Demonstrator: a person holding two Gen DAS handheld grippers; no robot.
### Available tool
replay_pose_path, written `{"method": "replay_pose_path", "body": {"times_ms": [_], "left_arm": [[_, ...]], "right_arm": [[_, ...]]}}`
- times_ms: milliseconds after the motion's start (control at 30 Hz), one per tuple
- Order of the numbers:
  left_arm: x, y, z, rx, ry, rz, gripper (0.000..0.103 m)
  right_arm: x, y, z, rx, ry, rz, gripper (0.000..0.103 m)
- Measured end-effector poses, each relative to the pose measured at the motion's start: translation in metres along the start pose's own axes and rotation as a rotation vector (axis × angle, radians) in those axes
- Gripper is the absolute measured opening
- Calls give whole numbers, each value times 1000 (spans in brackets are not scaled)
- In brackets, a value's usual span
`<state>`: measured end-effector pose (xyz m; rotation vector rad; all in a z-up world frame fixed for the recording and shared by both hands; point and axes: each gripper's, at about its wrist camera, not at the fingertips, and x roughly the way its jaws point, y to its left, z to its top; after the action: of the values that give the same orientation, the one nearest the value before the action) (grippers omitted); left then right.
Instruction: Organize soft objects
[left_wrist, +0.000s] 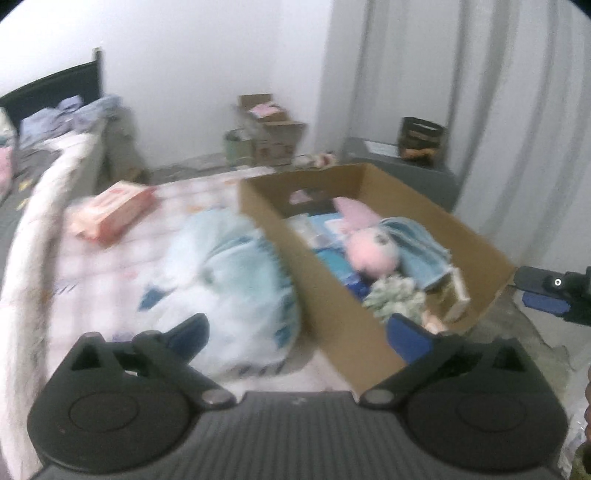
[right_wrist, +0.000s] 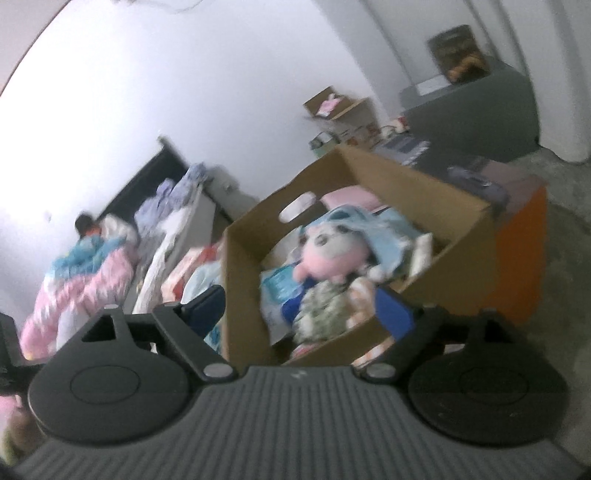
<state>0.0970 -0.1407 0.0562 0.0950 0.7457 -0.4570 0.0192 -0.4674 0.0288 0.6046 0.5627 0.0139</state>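
Note:
An open cardboard box (left_wrist: 314, 288) stands on the bed. In it lie a pink plush doll (left_wrist: 373, 254), a light blue cloth (left_wrist: 417, 243) and a green-white fluffy item (left_wrist: 395, 295). A pale blue and white soft bundle (left_wrist: 229, 280) lies against the box's left wall. My left gripper (left_wrist: 299, 334) is open and empty, above the bundle and the box's near corner. The right gripper (left_wrist: 554, 291) shows at the right edge. In the right wrist view the right gripper (right_wrist: 301, 310) is open and empty, straddling the near wall of the box (right_wrist: 243, 295), with the doll (right_wrist: 332, 254) just ahead.
A pink-red package (left_wrist: 114, 210) lies on the checked bedsheet. Crumpled bedding (right_wrist: 81, 273) is piled at the headboard. Cartons (left_wrist: 269, 129) stand at the far wall. A grey cabinet (left_wrist: 406, 166) carries a dark basket (left_wrist: 421, 138). An orange stand (right_wrist: 524, 258) is beside the box.

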Motion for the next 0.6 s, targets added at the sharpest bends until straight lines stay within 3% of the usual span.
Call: {"method": "replay_pose_path", "body": {"times_ms": [167,267,600], "left_arm": [[-13,4,-22,2,25,107,103],[-22,4,-33,4,0,162,103],[-32,1,-49,-60,3,193,103]], "right_arm": [[6,29,-17,-76,33,-2,101],[6,42,-25,-112,56,-13,102],[-13,68,-39,-241,74,-104,102]]}}
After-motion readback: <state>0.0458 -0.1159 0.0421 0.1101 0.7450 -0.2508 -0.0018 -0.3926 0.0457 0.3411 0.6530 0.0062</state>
